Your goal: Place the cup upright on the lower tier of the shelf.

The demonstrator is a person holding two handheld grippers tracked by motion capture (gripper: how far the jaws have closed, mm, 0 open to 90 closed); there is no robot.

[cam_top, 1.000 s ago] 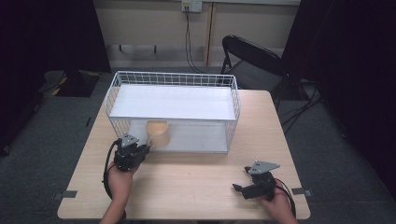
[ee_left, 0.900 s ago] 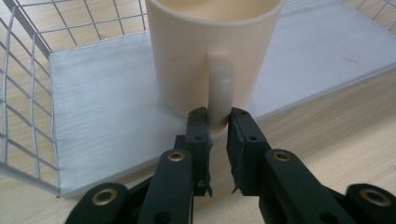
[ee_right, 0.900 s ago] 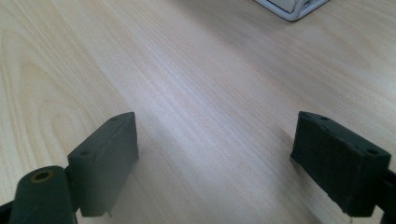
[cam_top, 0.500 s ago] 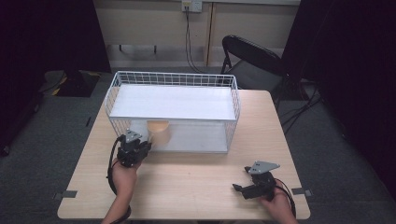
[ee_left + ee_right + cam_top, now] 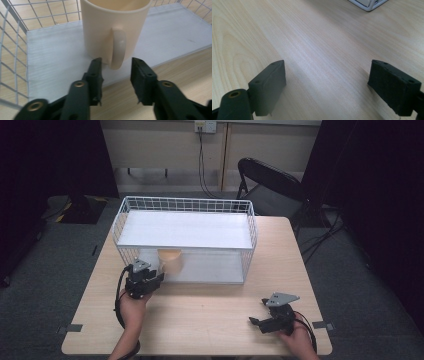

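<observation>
Fingers parted, mug handle between, untouched

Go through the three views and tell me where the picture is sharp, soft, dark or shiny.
High view: the table is evenly lit, the room around it falls to near black. Left gripper view: the mug is fairly sharp with a soft sheen on its handle, while the near jaw bases blur. Right gripper view: the wood grain is crisp mid-frame, and the jaws cast faint shadows on the table.
</observation>
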